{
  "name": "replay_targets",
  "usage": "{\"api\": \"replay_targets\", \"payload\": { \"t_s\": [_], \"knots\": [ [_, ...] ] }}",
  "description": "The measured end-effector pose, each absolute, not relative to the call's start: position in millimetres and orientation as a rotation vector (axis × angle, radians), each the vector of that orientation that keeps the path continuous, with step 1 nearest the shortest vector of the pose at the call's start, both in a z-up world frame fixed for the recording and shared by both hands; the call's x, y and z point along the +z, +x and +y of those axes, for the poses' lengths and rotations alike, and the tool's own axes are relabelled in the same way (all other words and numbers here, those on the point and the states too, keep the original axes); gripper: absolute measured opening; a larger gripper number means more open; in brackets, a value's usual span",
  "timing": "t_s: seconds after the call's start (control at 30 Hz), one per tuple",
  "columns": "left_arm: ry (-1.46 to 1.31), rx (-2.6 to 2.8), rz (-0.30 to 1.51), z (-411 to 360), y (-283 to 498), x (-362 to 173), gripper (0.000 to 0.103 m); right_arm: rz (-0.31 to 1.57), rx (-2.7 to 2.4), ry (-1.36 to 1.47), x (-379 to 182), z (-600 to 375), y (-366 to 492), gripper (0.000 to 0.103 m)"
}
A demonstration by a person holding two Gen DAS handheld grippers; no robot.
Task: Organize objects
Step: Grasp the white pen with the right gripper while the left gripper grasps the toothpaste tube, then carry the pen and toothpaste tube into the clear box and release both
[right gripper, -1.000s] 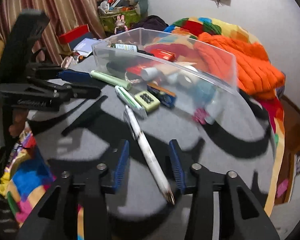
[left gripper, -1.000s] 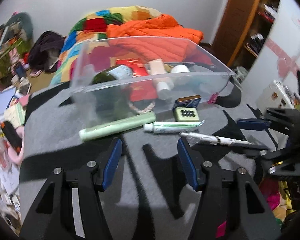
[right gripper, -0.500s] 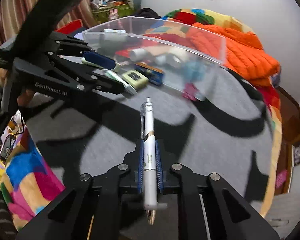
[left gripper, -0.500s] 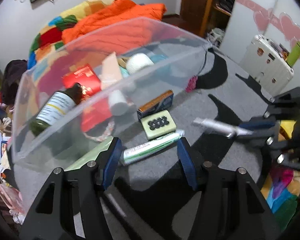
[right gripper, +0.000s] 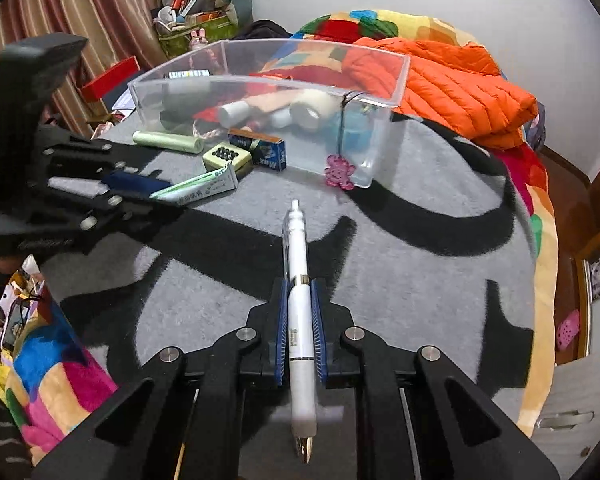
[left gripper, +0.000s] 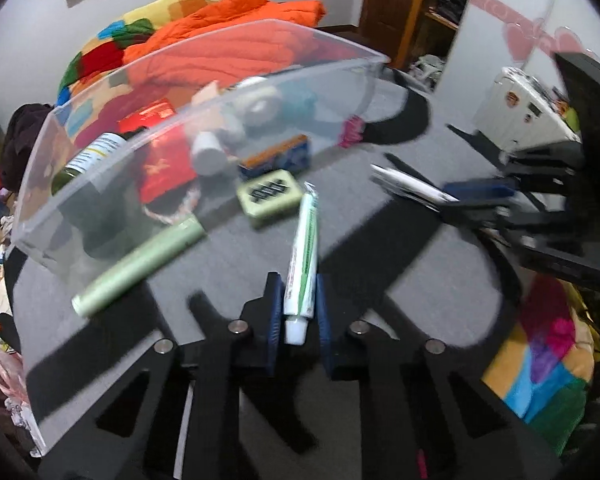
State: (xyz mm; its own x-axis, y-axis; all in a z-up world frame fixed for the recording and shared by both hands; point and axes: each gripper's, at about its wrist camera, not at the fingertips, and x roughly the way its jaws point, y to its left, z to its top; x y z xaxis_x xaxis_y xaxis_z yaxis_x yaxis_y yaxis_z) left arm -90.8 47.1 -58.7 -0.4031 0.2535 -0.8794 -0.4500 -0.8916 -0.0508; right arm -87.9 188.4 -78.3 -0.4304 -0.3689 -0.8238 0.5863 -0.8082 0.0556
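A white-and-green toothpaste tube (left gripper: pixel 302 248) is clamped by the left gripper (left gripper: pixel 298 312) fingers; a white plastic pen (right gripper: pixel 300 312) is clamped by the right gripper (right gripper: pixel 300 320) fingers, both near the clear plastic bin (right gripper: pixel 384 136).

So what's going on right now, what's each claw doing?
Left gripper shut on toothpaste tube. Right gripper shut on white pen. Clear bin ahead; green tube, tin, battery box lying in front of it.

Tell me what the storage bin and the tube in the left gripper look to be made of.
Storage bin: clear rigid plastic, probably acrylic; contents show through its glossy, straight walls. Tube in the left gripper: soft plastic or laminate, seemingly; printed white-and-green skin, flat crimped end, white cap.
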Motion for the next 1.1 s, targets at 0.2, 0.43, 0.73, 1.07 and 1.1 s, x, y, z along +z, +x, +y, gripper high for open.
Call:
{"api": "replay_targets", "payload": {
  "t_s": [0.2, 0.43, 0.73, 1.07, 1.1],
  "knots": [
    [-1.374, 2.347, 0.308, 60, -87, -60, 0.017, 0.303, -2.271, 1.199, -79, 188, -85, 0.011],
    [-1.328, 2.413, 0.243, 60, -87, -62, 0.015, 0.29, -2.299, 1.186, -74, 184, -77, 0.01],
    [-1.21, 2.549, 0.134, 47, -67, -33, 0.015, 0.179, -2.31, 1.059, -34, 177, -82, 0.01],
    [-1.065, 2.708, 0.013, 17, -77, 14, 0.015, 0.109, -2.362, 0.924, 17, 165, -124, 0.01],
    [-1.059, 2.72, 0.0, 13, -79, 17, 0.015, 0.11, -2.362, 0.913, 22, 162, -128, 0.01]
  ]
}}
